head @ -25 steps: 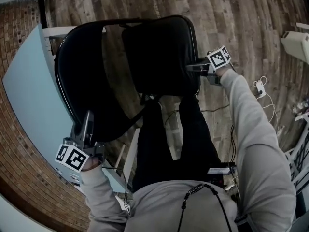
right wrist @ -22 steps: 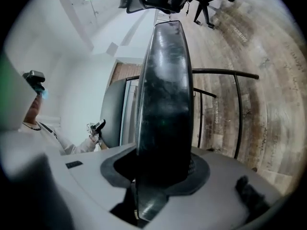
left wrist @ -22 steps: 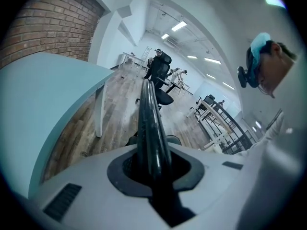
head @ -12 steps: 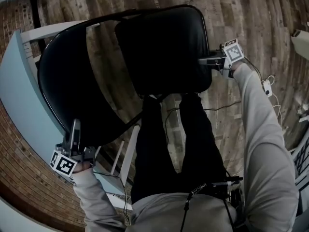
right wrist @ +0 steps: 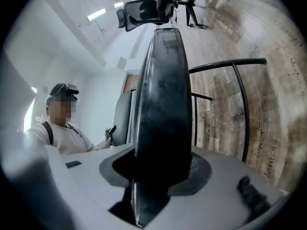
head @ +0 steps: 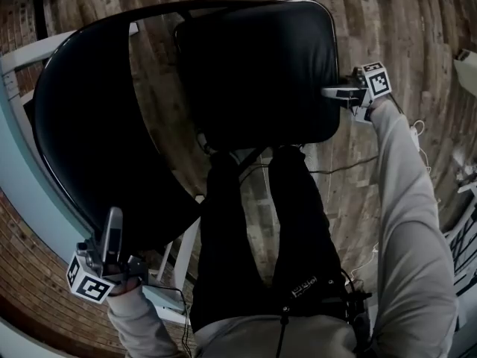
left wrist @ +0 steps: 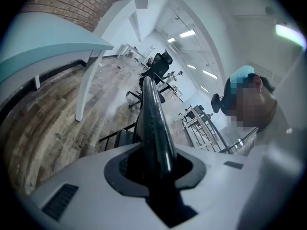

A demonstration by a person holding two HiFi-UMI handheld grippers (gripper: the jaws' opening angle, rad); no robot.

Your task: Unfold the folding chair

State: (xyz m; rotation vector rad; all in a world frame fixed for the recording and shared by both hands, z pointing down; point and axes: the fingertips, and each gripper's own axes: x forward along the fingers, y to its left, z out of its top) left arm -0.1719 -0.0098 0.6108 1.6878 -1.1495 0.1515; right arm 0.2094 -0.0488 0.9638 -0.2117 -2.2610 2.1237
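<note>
In the head view, the black padded folding chair with a thin tube frame [head: 253, 66] fills the upper frame, with its seat spread away from the backrest. The left gripper [head: 112, 226] sits lower left and the right gripper [head: 332, 92] at right.

In the left gripper view, the jaws hold the glossy black backrest rim [left wrist: 153, 119] while opening.

In the right gripper view, the jaws pinch the thick black seat edge [right wrist: 160, 104] and are opening too.

The unfolding looks nearly finished. Next the chair needs settling on the wooden plank floor [head: 373, 21], then a clean release.
</note>
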